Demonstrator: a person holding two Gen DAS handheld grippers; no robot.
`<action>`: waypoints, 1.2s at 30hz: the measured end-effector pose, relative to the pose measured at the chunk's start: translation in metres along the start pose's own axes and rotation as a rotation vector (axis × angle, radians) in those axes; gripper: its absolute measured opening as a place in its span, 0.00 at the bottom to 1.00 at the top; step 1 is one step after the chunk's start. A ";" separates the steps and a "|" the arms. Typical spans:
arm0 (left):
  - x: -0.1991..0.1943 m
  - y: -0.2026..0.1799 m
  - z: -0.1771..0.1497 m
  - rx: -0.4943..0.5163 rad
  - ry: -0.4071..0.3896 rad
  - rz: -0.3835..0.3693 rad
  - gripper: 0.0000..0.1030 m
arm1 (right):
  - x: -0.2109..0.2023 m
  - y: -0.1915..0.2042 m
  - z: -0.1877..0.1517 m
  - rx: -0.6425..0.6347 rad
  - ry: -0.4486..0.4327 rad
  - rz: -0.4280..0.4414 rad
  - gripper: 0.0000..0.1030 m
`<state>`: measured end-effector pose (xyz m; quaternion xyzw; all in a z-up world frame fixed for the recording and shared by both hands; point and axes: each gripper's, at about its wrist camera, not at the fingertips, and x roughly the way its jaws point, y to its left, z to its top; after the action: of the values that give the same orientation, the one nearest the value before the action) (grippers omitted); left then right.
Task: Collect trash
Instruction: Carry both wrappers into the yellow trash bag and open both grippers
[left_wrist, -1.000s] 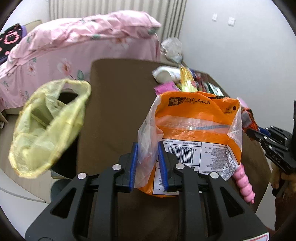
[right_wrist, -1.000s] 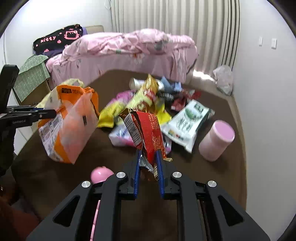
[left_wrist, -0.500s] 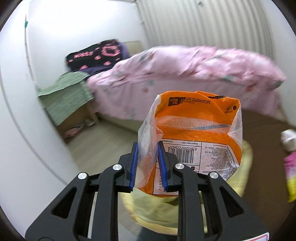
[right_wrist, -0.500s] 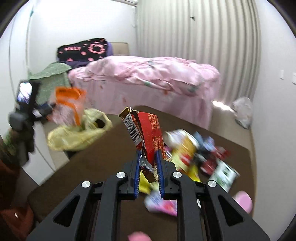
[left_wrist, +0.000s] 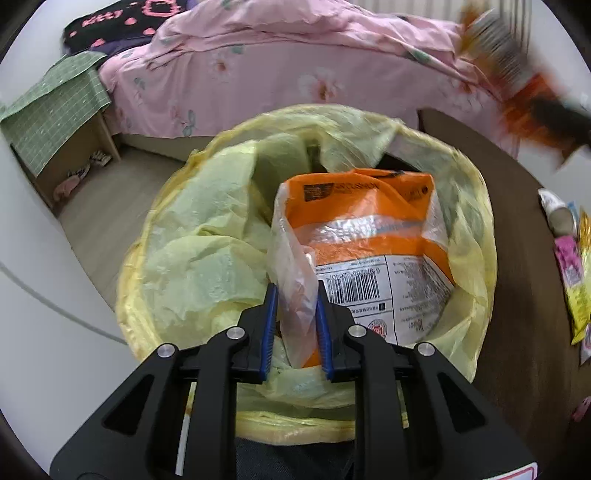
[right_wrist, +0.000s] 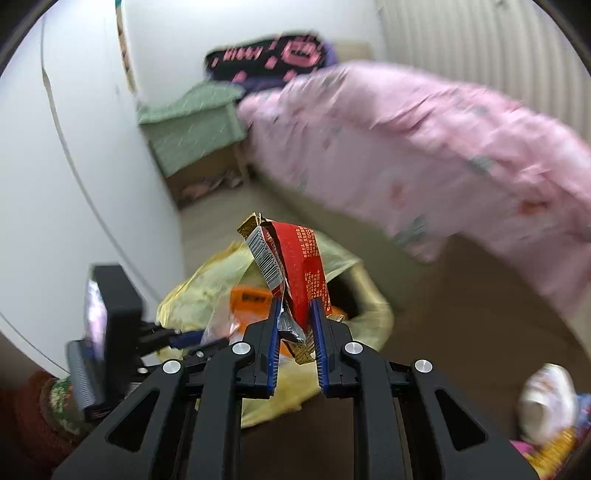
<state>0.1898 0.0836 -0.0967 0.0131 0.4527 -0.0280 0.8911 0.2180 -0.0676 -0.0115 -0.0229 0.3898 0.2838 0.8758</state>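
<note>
My left gripper (left_wrist: 293, 325) is shut on an orange air-cushion bag (left_wrist: 369, 236) and holds it inside the mouth of the bin lined with a yellow trash bag (left_wrist: 207, 258). My right gripper (right_wrist: 294, 350) is shut on a red snack wrapper (right_wrist: 299, 269) and holds it above and just right of the same yellow bag (right_wrist: 207, 291). In the right wrist view the left gripper (right_wrist: 192, 338) and the orange bag (right_wrist: 249, 297) show at the lower left. The right gripper with its wrapper shows blurred at the top right of the left wrist view (left_wrist: 524, 96).
The brown table (left_wrist: 517, 258) lies right of the bin, with several wrappers (left_wrist: 572, 273) at its right edge. A pink-covered bed (left_wrist: 295, 62) stands behind. A nightstand with a green cloth (left_wrist: 55, 122) stands at the left by the white wall.
Both grippers swung left from the table to the bin. The left gripper lowered the orange bag into the yellow bag's mouth. The right gripper brought the red wrapper over the bin.
</note>
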 end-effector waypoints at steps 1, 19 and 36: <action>-0.001 0.003 0.001 -0.013 -0.009 0.003 0.18 | 0.018 0.002 0.001 0.001 0.047 0.018 0.16; 0.005 0.019 0.000 -0.061 0.001 0.023 0.18 | 0.090 -0.014 -0.024 -0.013 0.307 -0.081 0.16; -0.042 0.076 0.013 -0.342 -0.136 0.046 0.49 | 0.065 0.017 -0.024 -0.068 0.202 0.001 0.44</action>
<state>0.1804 0.1600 -0.0550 -0.1300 0.3890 0.0688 0.9094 0.2279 -0.0286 -0.0708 -0.0810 0.4664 0.2935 0.8305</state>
